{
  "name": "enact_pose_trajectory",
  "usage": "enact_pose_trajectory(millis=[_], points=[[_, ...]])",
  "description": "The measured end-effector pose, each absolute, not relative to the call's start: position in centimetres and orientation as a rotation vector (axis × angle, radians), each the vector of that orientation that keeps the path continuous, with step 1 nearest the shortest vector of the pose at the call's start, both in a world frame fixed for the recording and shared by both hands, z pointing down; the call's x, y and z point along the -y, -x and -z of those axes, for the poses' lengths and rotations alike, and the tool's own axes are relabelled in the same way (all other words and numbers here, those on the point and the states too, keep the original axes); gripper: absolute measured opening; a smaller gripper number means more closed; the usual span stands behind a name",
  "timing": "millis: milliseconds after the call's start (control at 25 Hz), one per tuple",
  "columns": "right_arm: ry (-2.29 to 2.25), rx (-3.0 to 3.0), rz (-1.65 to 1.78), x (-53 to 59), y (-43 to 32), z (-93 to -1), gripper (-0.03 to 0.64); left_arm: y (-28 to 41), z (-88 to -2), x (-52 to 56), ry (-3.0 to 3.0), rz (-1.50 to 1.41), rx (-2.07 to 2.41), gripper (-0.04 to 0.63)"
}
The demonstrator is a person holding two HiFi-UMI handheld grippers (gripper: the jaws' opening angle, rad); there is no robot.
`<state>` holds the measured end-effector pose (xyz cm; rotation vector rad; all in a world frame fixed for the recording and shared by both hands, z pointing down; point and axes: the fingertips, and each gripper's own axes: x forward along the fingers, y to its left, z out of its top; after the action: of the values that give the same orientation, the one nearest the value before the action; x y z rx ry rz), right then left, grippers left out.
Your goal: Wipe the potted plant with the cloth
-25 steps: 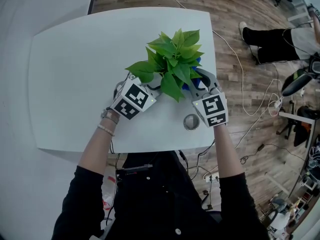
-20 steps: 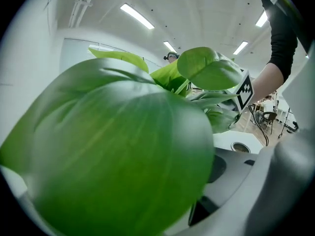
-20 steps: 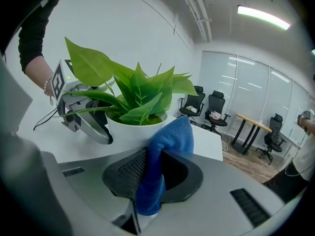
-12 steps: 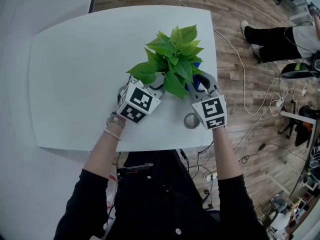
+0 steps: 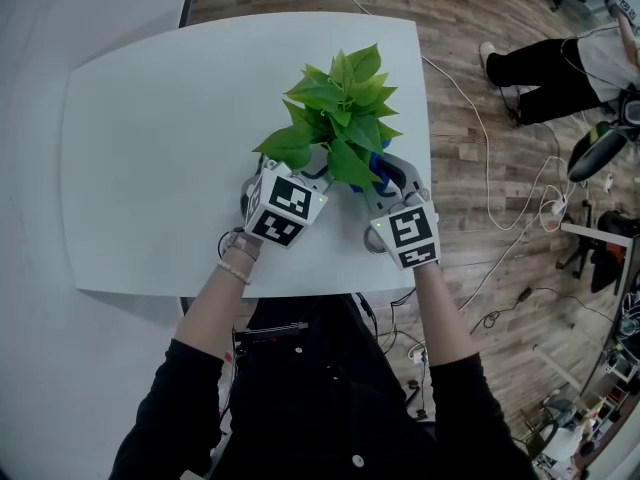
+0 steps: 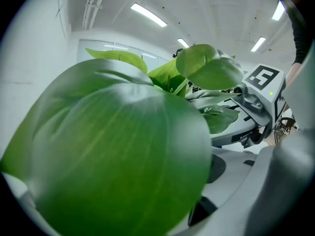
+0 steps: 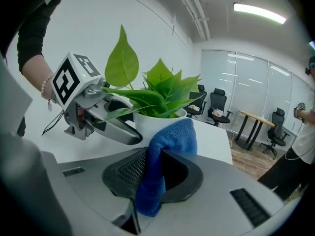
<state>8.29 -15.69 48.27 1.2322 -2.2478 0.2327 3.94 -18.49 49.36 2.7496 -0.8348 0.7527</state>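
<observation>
On the white surface (image 5: 150, 168), near its right edge, stands the plant (image 5: 335, 118). The left gripper (image 5: 305, 176) has its fingers wide. They have just been closing a little, with a big leaf (image 6: 113, 156) between them. The right gripper (image 7: 152, 168) pinches the blue cloth (image 7: 165, 151) beside the pot (image 7: 157, 124).

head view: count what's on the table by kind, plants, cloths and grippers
potted plant: 1
blue cloth: 1
grippers: 2, left gripper and right gripper
total: 4
</observation>
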Motion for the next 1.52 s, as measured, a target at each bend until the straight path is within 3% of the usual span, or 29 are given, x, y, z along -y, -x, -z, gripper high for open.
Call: enact_pose_trajectory(millis=[640, 1520], points=[[-1.163, 2.285, -0.236, 13.3, -5.9, -47.8, 0.095, -4.3, -49.1, 18.0, -2.658, -0.819, 0.969, 0.310], [-1.306, 2.213, -0.259, 17.6, -11.0, -48.5, 0.095, -2.4, -49.6, 18.1, -2.790, -0.827, 0.625, 0.336]])
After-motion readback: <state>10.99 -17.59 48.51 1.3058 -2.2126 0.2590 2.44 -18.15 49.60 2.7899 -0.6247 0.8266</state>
